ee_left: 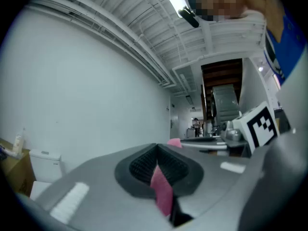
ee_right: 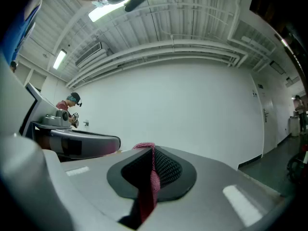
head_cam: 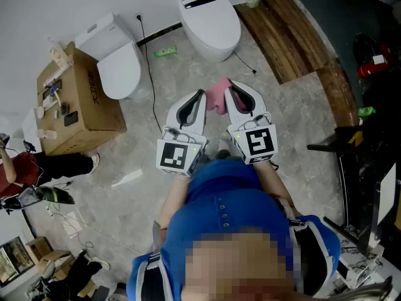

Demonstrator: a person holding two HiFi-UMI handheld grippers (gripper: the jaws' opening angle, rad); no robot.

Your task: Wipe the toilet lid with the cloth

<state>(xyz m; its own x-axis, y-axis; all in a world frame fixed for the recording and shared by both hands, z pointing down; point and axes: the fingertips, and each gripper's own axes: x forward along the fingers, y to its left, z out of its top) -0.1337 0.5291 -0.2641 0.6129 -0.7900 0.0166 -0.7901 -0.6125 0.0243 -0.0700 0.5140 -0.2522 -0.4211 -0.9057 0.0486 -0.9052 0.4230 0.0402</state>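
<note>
Cloth (head_cam: 217, 96) tight between fingers of left gripper (head_cam: 200, 96) and right gripper (head_cam: 230, 88)

The grey floor (head_cam: 294, 118) bore 2 white toilets (head_cam: 210, 21), a cardboard box (head_cam: 81, 102), a small green item (head_cam: 165, 52) and wooden boards (head_cam: 288, 30).

At lower centre, the person wears a blue shirt (head_cam: 219, 193) with a row of small buttons. The left gripper (head_cam: 200, 95) and right gripper (head_cam: 230, 85) are pale grey-white shells with black ribbed pads (ee_left: 139, 165). Each carries a cube of black-and-white square markers (head_cam: 178, 155).
</note>
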